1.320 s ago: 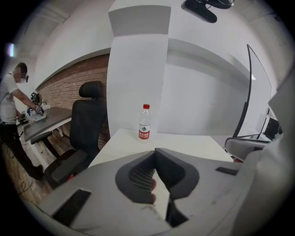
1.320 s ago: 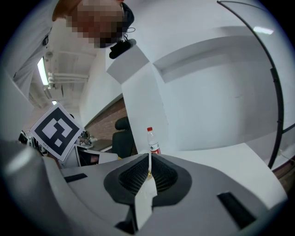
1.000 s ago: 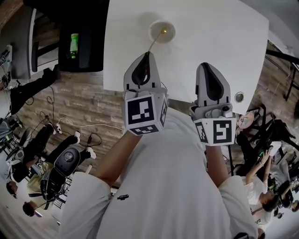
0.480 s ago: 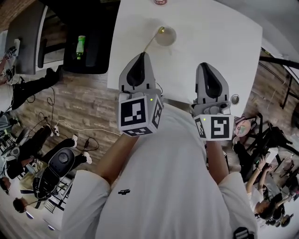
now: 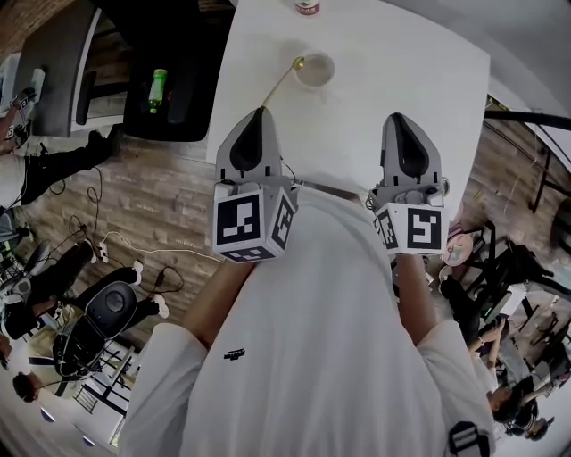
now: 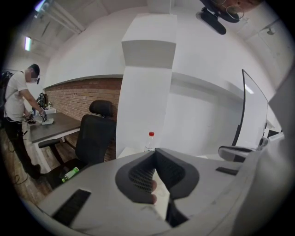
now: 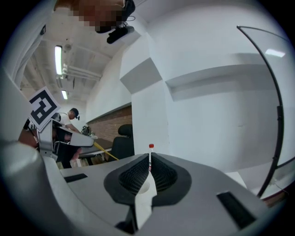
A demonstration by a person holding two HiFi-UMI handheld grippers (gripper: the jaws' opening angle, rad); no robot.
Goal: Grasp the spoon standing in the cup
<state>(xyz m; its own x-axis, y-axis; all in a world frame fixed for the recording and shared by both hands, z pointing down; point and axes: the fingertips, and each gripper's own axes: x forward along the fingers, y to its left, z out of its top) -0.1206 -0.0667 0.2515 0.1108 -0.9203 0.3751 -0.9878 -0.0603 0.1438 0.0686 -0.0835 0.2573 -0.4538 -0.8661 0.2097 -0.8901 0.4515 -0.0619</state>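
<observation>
A small pale cup [image 5: 316,70] stands at the far side of the white table [image 5: 419,80]. A gold spoon [image 5: 280,84] leans out over its left rim toward me. My left gripper [image 5: 260,112] is shut on the end of the spoon's handle, just inside the table's left edge. In the right gripper view the yellow handle [image 7: 104,151] runs out of that gripper's tip. The left gripper view shows the left gripper [image 6: 155,152] with its jaws together, which hide spoon and cup. My right gripper [image 5: 398,117] [image 7: 150,161] is shut on nothing, over the table to the cup's right and nearer me.
A clear bottle with a red cap [image 5: 306,5] [image 6: 150,140] [image 7: 150,152] stands beyond the cup at the table's far edge. A black chair [image 6: 94,133] and a green bottle [image 5: 158,85] are left of the table. A person [image 6: 18,106] works at another desk.
My left gripper has drawn back and to the left with the handle, and the spoon now leans lower over the cup's left rim. The right gripper holds its place.
</observation>
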